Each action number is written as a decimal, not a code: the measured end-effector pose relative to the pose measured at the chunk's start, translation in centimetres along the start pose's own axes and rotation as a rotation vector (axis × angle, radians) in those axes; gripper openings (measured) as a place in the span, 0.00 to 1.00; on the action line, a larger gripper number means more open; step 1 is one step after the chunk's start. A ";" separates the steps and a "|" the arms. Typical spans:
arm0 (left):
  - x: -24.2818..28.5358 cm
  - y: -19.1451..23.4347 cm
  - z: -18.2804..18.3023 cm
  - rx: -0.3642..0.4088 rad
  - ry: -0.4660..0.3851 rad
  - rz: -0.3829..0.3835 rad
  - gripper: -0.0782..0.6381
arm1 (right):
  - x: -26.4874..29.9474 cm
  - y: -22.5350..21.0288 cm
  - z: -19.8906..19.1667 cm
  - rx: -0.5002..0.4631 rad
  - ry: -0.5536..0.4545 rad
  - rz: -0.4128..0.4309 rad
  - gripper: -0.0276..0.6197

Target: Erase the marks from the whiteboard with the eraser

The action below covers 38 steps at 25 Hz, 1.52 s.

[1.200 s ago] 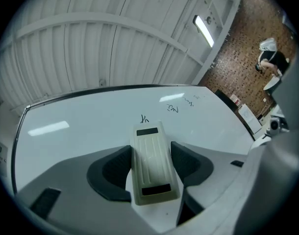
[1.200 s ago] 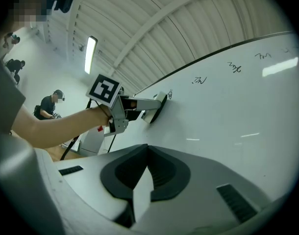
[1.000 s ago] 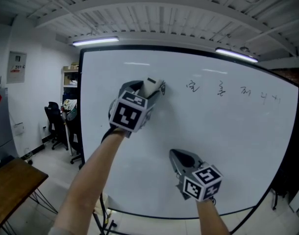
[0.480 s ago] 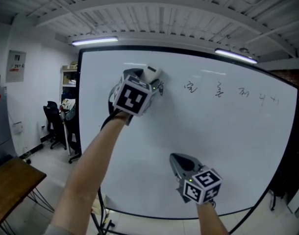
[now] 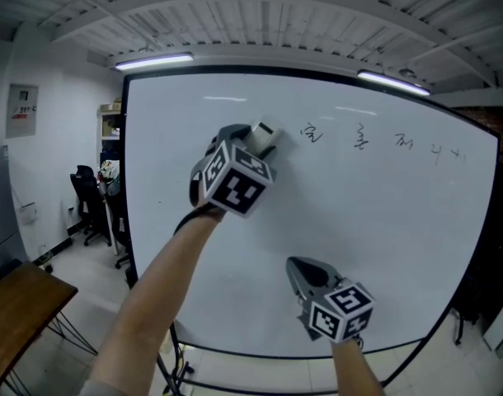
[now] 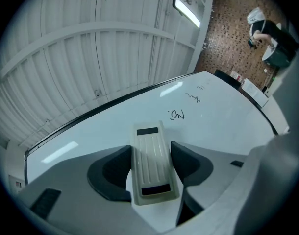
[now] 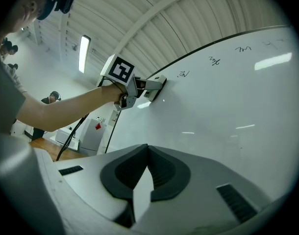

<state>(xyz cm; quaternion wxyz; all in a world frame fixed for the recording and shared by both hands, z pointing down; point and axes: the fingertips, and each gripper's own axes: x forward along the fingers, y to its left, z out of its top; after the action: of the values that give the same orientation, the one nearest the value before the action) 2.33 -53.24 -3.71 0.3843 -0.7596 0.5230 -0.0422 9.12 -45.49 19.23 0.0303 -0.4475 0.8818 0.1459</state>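
The whiteboard [image 5: 375,246] fills the head view, with several black marks [image 5: 311,133] in a row along its top right. My left gripper [image 5: 256,141] is shut on a beige eraser [image 6: 152,160], whose far end [image 5: 262,132] rests against the board just left of the nearest mark [image 6: 177,114]. The right gripper view shows that eraser [image 7: 155,85] pressed to the board. My right gripper [image 5: 299,266] hovers low in front of the board, shut with nothing between its jaws [image 7: 145,173].
The board stands on a wheeled frame [image 5: 181,361]. A wooden table corner [image 5: 21,304] is at the lower left. Office chairs [image 5: 91,205] and a shelf stand behind the board's left edge. Fluorescent lights [image 5: 152,59] hang overhead.
The left gripper has slid the eraser right and slightly up along the board. The mark that sat at the eraser's tip earlier is no longer visible. The right gripper has barely moved.
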 end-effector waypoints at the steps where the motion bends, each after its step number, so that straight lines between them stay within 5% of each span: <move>1: -0.1 -0.6 -0.2 0.007 0.002 -0.009 0.47 | -0.1 0.0 -0.1 0.005 0.001 -0.002 0.04; 7: -0.4 -4.2 -1.1 0.062 0.022 -0.050 0.47 | -0.2 0.6 -0.6 0.019 0.005 0.009 0.04; 16: -0.1 -3.5 -1.1 0.049 0.043 -0.060 0.47 | -0.8 0.3 -0.8 0.024 0.004 0.001 0.04; 29: 0.5 5.6 0.3 -0.032 0.020 0.080 0.47 | -1.3 -0.6 -1.4 0.034 0.017 -0.024 0.04; 38: -0.1 5.9 0.4 -0.040 -0.015 0.138 0.47 | -1.7 -0.7 -1.6 0.036 0.022 -0.038 0.04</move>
<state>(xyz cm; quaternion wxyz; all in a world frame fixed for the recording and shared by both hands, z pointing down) -2.06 -53.83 -7.67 0.3752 -0.7295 0.5718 0.0006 10.81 -44.99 20.92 0.0316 -0.4652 0.8758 0.1246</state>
